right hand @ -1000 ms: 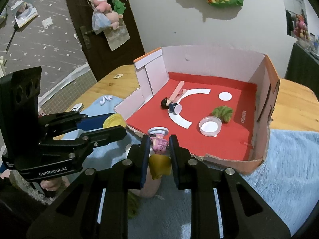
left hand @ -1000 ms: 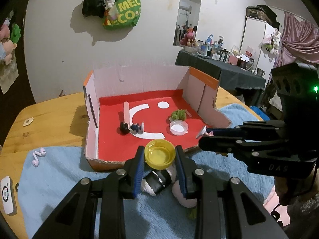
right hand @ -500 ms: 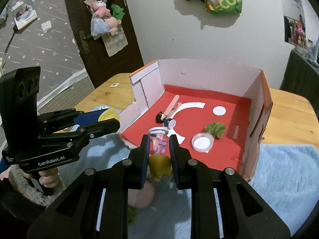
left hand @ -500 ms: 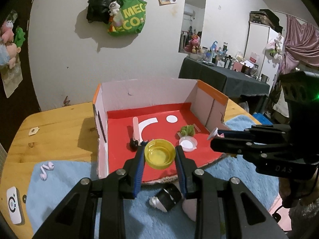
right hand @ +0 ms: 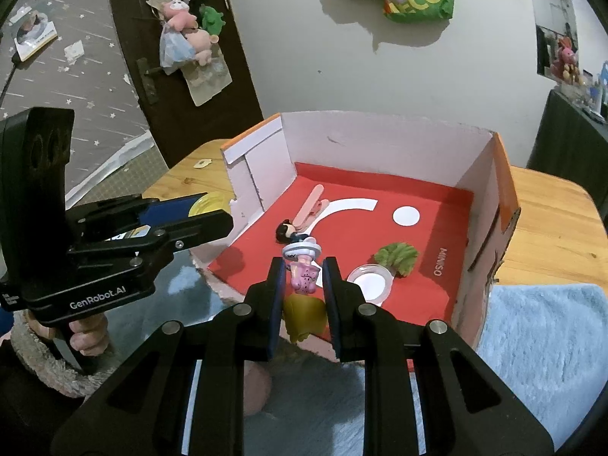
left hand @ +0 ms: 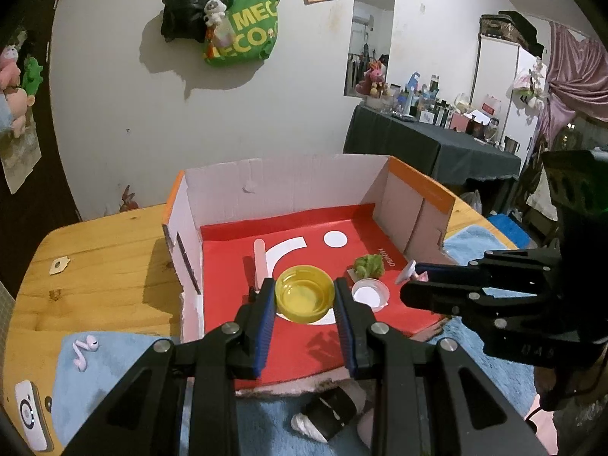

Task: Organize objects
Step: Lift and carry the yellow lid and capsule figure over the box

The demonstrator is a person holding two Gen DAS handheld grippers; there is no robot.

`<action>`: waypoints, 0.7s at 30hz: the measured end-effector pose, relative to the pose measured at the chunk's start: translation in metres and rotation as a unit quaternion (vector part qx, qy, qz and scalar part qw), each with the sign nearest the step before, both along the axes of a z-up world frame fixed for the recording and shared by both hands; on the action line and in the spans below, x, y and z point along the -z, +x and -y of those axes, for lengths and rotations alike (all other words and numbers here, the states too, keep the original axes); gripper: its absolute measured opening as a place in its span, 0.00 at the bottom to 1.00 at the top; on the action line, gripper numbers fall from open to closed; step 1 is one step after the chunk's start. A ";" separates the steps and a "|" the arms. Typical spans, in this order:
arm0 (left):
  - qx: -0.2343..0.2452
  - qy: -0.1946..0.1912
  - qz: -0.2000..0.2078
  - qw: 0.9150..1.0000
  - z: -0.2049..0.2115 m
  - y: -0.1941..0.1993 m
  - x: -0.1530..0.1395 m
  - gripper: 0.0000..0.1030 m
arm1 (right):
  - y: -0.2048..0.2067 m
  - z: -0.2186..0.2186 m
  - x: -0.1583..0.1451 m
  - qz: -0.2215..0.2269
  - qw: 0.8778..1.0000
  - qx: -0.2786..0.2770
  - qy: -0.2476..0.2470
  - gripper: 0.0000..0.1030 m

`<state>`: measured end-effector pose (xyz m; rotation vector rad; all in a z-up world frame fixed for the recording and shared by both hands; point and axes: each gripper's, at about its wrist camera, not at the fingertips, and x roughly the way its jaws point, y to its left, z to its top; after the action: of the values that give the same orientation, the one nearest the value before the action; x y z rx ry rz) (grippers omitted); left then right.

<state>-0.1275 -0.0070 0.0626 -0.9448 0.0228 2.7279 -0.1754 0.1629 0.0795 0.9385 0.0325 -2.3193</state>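
Left tool (left hand: pixel 304 298), pinching the yellow bowl (left hand: pixel 304 296) above the red box floor (left hand: pixel 304 349), should set down left of the clear lid (left hand: pixel 369 294), while the right tool (right hand: pixel 303 281) clamps its figurine (right hand: pixel 303 271).

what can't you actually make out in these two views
- Small dark-haired figure in the box: in the left wrist view the yellow cup and left gripper cover it.
- Pink figurine: its lower part is hidden between the right gripper jaws; the left wrist view shows only its tip.
- Black-and-white item on the blue towel: half covered by the left gripper, unidentifiable.
- Shelf clutter at the back, left wrist view: too small.
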 end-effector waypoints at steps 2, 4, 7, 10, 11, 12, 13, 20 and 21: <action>-0.002 -0.006 0.004 1.000 -0.002 -0.006 0.002 0.30 | -0.003 0.002 0.001 0.001 1.000 0.000 0.005 0.19; -0.002 -0.006 0.011 1.000 -0.002 -0.012 0.006 0.30 | -0.006 0.004 0.003 0.002 1.000 0.000 0.011 0.19; -0.004 -0.006 0.027 1.000 -0.002 -0.020 0.013 0.30 | -0.012 0.007 0.008 0.009 1.000 0.000 0.015 0.19; -0.008 -0.011 0.035 0.999 -0.002 -0.025 0.020 0.30 | -0.018 0.009 0.016 0.019 1.000 0.001 0.017 0.19; -0.009 -0.012 0.038 0.999 -0.002 -0.027 0.022 0.30 | -0.019 0.009 0.018 0.021 1.000 0.001 0.018 0.19; -0.009 -0.012 0.040 0.999 -0.002 -0.029 0.024 0.30 | -0.021 0.010 0.020 0.026 0.999 0.000 0.018 0.19; -0.011 -0.014 0.043 0.999 -0.002 -0.031 0.027 0.30 | -0.023 0.010 0.023 0.030 0.999 0.000 0.019 0.19; -0.007 -0.018 0.058 0.998 -0.002 -0.035 0.039 0.31 | -0.031 0.017 0.038 0.052 0.998 -0.006 0.018 0.19; -0.007 -0.020 0.059 0.998 -0.002 -0.035 0.040 0.31 | -0.032 0.018 0.039 0.055 0.998 -0.007 0.017 0.19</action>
<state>-0.1625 -0.0047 0.0227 -1.1205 0.0486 2.6879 -0.2074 0.1453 0.0406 1.0778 0.0342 -2.2570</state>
